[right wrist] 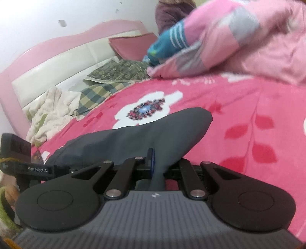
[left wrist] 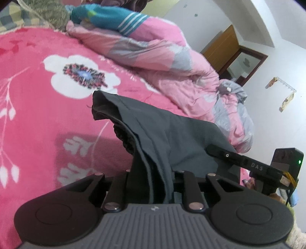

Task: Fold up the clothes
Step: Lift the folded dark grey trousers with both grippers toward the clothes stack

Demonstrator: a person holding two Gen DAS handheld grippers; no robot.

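A dark grey garment (left wrist: 168, 132) hangs lifted above the pink flowered bedspread (left wrist: 38, 107). My left gripper (left wrist: 153, 178) is shut on one bunched edge of it, the cloth draping over and between the fingers. In the right wrist view the same dark grey garment (right wrist: 153, 130) stretches away from my right gripper (right wrist: 155, 164), which is shut on another edge, with a blue pad showing beside the pinched cloth. The other gripper (left wrist: 229, 157) shows at the right of the left wrist view, and at the left edge of the right wrist view the other gripper (right wrist: 28, 168) is also seen.
A rumpled pink and grey quilt (left wrist: 172, 67) lies along the far side of the bed, with a teal striped garment (left wrist: 114, 17) on it. Checked and green pillows (right wrist: 107, 82) and a cream cloth (right wrist: 51, 107) sit by the pink headboard (right wrist: 47, 49). A wooden door (left wrist: 221, 47) stands beyond.
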